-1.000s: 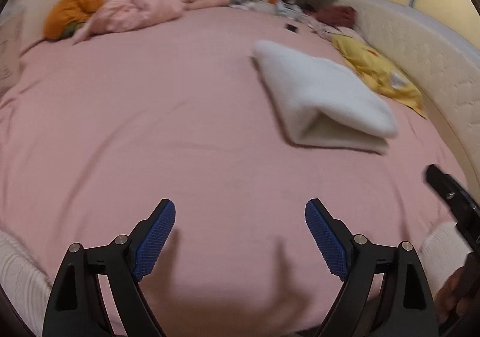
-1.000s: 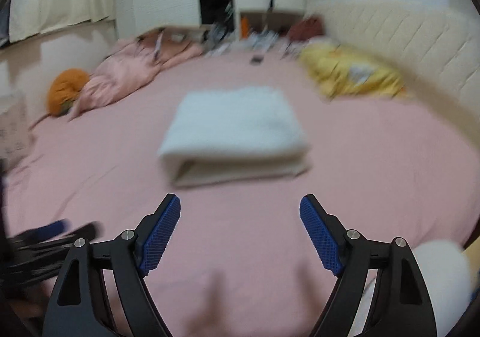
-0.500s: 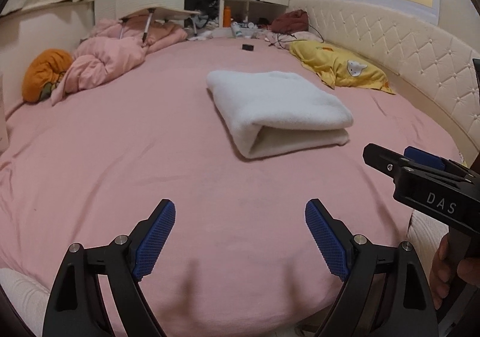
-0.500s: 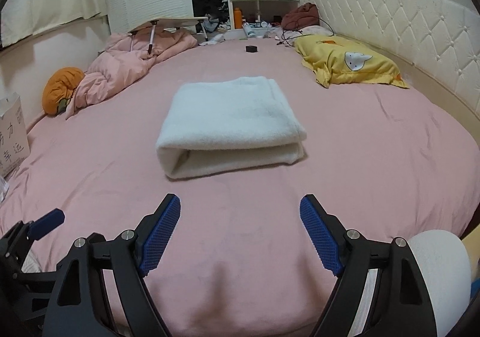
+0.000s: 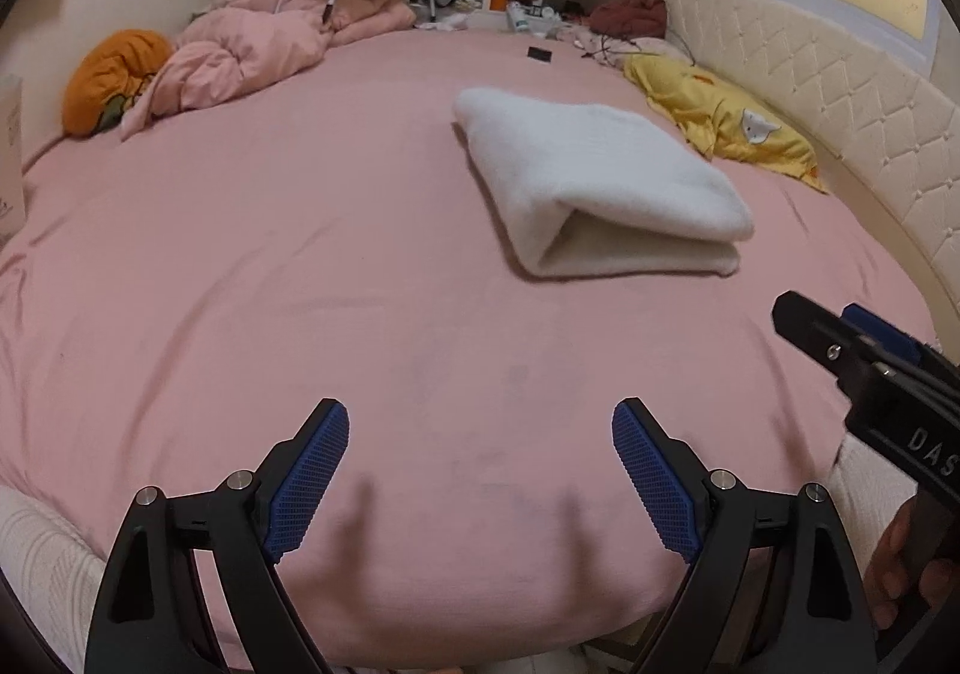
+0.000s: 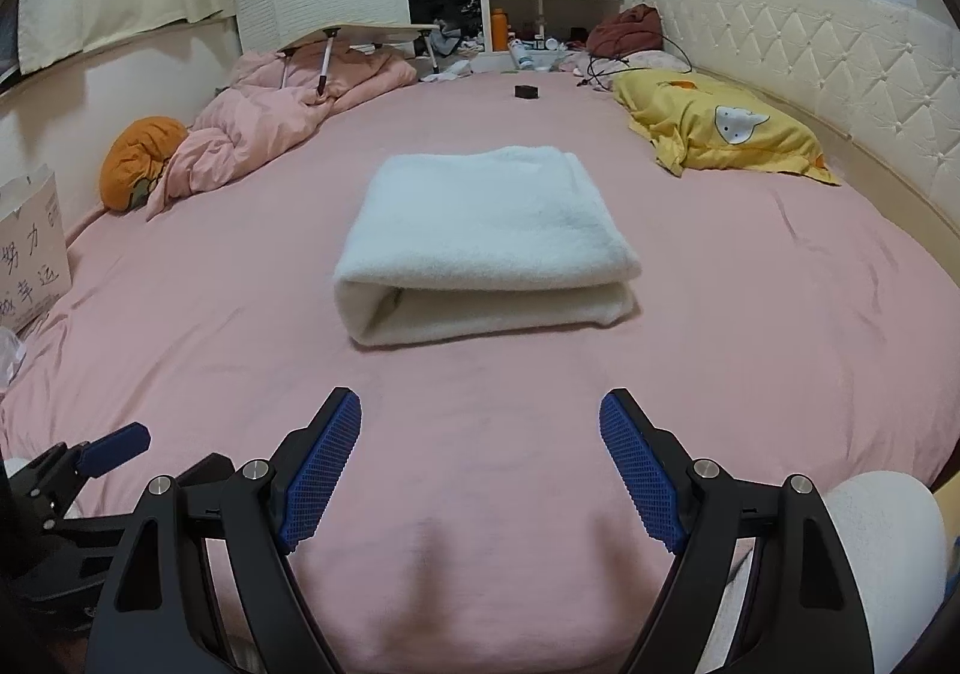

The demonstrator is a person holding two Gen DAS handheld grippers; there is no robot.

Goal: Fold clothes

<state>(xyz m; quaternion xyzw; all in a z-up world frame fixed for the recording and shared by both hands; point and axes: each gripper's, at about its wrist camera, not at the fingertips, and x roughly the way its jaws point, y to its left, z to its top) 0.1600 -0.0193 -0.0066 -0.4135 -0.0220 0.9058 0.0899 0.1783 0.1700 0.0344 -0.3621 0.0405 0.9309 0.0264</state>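
Leftward swung the left gripper (image 5: 480, 428), opening; right gripper (image 6: 480, 419) agape, folded towel (image 6: 486, 236) well ahead.

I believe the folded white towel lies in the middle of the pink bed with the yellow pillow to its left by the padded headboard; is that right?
Not quite: the yellow pillow lies to the right of the folded white towel, not its left, beside the padded headboard. The right wrist view shows this clearly. The rest holds: the towel lies folded in the middle of the pink bed.
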